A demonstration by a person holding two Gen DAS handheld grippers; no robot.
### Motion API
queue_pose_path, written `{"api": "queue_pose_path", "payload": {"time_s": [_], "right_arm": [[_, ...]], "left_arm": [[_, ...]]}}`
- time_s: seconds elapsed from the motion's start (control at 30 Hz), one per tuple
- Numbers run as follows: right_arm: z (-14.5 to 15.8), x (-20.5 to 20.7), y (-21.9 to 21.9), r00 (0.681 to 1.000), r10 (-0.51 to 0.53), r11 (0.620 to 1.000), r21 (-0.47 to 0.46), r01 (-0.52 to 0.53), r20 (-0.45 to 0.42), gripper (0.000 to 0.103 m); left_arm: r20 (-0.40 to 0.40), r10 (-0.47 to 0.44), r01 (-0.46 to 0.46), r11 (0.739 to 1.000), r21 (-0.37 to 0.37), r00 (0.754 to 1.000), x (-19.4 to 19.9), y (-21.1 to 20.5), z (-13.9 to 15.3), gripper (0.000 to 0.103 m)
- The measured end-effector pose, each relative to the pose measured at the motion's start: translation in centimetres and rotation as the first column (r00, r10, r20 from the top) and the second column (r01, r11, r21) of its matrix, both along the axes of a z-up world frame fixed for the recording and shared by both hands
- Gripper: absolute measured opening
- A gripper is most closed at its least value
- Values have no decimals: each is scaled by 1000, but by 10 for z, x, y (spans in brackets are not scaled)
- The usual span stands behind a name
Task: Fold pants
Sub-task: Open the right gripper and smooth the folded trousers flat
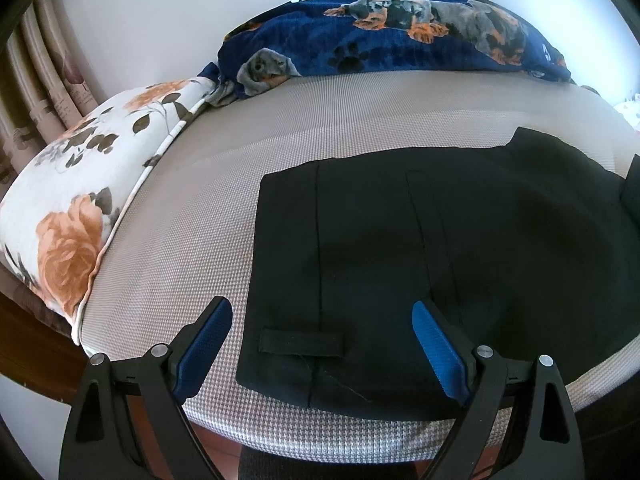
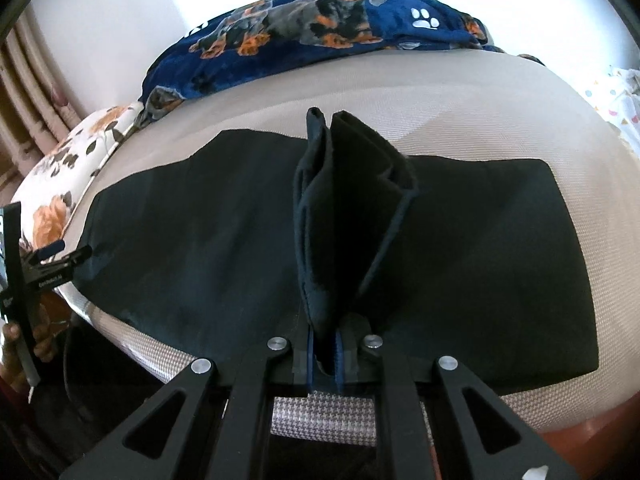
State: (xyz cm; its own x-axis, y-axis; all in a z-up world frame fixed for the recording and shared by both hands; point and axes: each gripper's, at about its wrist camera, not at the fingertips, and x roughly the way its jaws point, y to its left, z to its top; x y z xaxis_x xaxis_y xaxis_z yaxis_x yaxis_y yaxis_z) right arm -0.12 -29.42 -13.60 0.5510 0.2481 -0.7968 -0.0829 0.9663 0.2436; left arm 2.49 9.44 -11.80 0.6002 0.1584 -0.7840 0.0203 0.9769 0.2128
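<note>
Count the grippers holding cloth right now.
1. The right gripper is clamped on a raised fold of the black pants; the left gripper hangs open over their end, holding nothing.

Lighting, both my wrist views: bright daylight from the far wall, blown out to white. Black pants underexposed, folds barely readable. Soft shadows only. Heavy fisheye bending, dark vignette at corners. Focus sharp centrally; curtain edge smeared.

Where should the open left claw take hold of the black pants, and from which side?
At the near-left corner of the black pants, by the belt loop. Come from the near bed edge: that hem lies flat between the open left claw, while the right claw pinches the raised fold.
</note>
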Motion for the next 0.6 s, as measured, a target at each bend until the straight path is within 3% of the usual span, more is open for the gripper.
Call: {"api": "queue_pose_path", "payload": {"time_s": [0.47, 0.6], "right_arm": [[5, -9, 19, 995, 102, 994, -24, -102, -13, 32], [16, -16, 13, 990, 141, 989, 50, -140, -14, 32]], "left_arm": [[1, 11, -11, 1000, -10, 1000, 0, 8, 2, 91], [5, 13, -13, 1000, -16, 1000, 0, 10, 4, 91]]}}
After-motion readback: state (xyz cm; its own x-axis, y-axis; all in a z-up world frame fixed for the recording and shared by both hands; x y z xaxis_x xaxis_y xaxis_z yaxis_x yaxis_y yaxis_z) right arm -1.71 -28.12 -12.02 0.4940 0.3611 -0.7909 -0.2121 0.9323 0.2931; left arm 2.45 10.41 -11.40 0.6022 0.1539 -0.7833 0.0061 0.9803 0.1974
